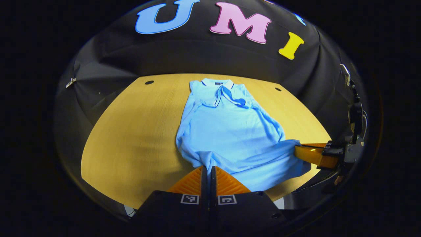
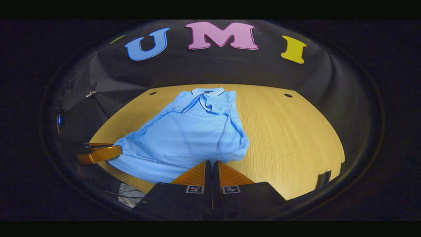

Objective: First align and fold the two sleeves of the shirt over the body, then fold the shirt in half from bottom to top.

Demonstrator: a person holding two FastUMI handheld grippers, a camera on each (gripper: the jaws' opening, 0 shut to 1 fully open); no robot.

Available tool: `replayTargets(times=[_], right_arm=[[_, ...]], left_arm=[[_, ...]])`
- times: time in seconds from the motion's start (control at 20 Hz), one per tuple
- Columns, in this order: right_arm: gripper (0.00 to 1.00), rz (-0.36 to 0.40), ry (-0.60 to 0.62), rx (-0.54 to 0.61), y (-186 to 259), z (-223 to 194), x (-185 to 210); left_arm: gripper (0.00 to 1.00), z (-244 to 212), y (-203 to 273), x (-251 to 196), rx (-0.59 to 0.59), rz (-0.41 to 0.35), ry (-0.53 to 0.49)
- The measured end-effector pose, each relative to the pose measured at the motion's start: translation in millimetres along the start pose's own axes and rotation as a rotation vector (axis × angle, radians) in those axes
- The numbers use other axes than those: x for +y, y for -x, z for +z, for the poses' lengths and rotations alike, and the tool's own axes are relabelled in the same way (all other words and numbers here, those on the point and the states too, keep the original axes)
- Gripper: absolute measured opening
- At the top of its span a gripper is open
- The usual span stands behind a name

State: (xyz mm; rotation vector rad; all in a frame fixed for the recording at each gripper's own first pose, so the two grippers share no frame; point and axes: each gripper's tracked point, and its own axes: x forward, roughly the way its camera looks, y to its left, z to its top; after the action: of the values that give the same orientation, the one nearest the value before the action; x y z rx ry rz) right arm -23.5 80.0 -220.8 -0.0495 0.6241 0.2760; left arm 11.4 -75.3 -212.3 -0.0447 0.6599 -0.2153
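Lying along the middle of the table (image 1: pixel 131 131), collar at the far edge, the shirt (image 1: pixel 227 131) has its sleeves folded in. Both grippers, left (image 1: pixel 208 169) and right (image 2: pixel 211 163), pinch the hem at the near corners. Lifting unevenly could skew the fold or undo the sleeves.

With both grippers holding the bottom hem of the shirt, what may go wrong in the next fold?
1. The left gripper and right gripper each pinch little cloth at a hem corner of the shirt; a corner may slip out.
2. The hem sags between them, so the fold may wrinkle.
3. The folded-in sleeves may open when lifted.
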Motion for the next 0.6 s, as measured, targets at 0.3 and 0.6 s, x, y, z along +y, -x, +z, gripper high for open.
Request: replayTargets(times=[0.3,0.6], right_arm=[[0.05,0.037,-0.005,-0.118,-28.9,100.5,-16.0],[0.06,0.079,0.009,-0.172,-74.9,177.5,-25.3]], left_arm=[[0.06,95.5,-12.9,-5.7,-0.1,0.006,0.025],[0.06,175.9,-54.2,3.4,-0.169,0.058,0.078]])
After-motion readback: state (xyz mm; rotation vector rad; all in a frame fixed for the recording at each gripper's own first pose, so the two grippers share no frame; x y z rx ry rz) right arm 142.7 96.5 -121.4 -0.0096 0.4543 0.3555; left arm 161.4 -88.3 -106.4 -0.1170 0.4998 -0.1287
